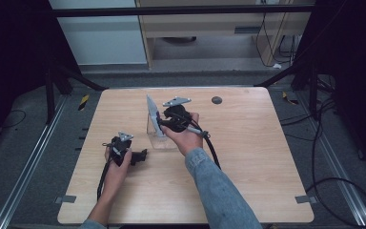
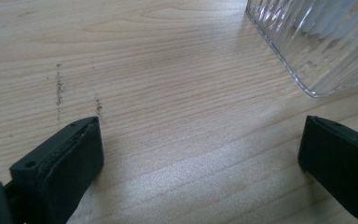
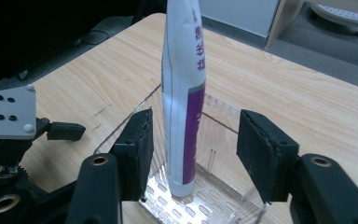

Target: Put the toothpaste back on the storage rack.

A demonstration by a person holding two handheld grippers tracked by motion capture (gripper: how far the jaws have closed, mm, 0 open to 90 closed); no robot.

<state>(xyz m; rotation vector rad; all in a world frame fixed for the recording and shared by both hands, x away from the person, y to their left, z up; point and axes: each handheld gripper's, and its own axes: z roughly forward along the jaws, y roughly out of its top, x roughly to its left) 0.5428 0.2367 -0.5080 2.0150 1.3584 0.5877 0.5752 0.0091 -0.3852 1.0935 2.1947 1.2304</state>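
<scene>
A white and purple tube stands upright, cap down, in a clear ribbed plastic holder near the table's middle. My right gripper is open, with one jaw on either side of the tube and a gap between each pad and it. In the high view the right gripper sits just right of the tube. My left gripper rests low on the table at the front left, pointing toward the holder. Its jaws stand wide open over bare wood, with a corner of the holder just beyond them.
A small dark round mark lies on the wooden table at the back right. Black frame legs and rails flank the table. Cables lie on the floor to the right.
</scene>
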